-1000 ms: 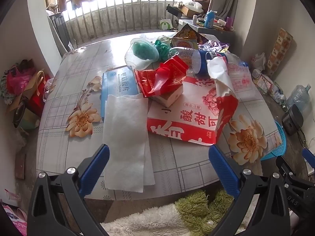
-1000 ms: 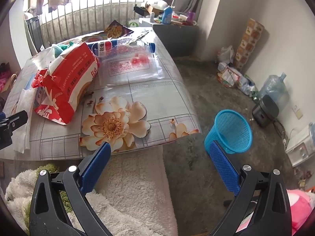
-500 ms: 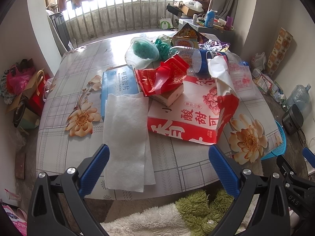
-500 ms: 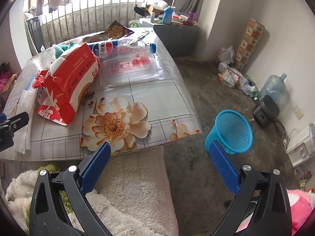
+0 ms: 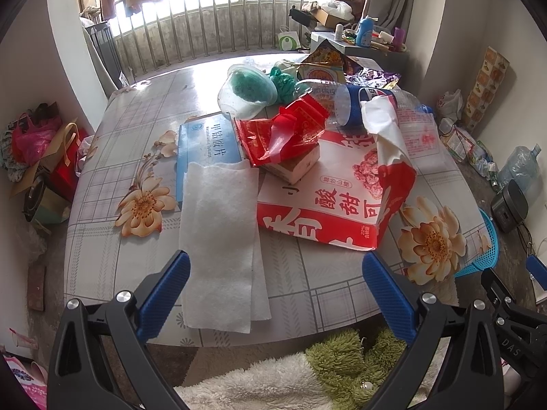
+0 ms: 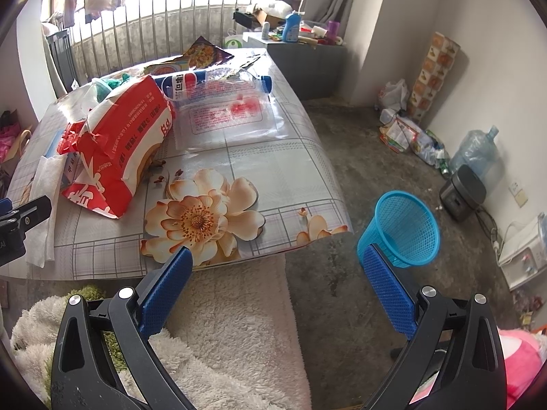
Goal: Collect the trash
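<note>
Your left gripper [image 5: 276,275] hangs with jaws wide and empty. The flat white paper towel [image 5: 220,239] lies on the floral-print counter [image 5: 102,239] at 11 o'clock, long axis toward 12. Your right gripper [image 6: 278,271], likewise wide, faces the blue mesh plastic basket [image 6: 405,229] at 1 o'clock.

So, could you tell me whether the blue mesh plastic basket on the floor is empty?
Apparently empty: the blue mesh plastic basket stands upright beside the table, and no trash shows inside.

Left tongs [image 5: 276,275] with black angular plastic arms, blue cross-hatched finger pads [image 5: 164,294], silver round screws at the joints, right tongs [image 6: 277,273] of the same build, white "DAS" lettering on a black frame
</note>
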Motion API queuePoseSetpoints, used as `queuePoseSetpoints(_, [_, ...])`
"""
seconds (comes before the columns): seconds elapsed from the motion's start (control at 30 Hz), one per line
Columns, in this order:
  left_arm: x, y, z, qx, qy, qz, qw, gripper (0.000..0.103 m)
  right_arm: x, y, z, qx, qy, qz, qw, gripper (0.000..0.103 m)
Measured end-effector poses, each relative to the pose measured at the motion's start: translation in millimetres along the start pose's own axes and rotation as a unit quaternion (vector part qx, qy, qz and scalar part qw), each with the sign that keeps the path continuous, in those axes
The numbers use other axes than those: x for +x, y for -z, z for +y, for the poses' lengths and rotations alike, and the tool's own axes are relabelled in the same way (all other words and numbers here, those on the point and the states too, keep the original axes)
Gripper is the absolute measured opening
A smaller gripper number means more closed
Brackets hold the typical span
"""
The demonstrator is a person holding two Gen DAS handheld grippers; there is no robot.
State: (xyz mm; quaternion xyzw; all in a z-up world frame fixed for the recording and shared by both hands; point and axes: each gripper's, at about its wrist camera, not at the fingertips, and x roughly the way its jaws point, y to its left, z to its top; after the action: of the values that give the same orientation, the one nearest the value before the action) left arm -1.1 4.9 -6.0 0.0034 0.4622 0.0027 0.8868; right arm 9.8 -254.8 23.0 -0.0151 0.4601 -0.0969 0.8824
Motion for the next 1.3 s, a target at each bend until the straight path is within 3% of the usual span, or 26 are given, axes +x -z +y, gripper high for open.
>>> queuePoseSetpoints(1.3, [0.9,0.8,2.2,-0.001,0.000,0.004,1.0000,0.099,-2.9,-1.8,6.0,0.000,-0.002,-0.001,1.000,0.095])
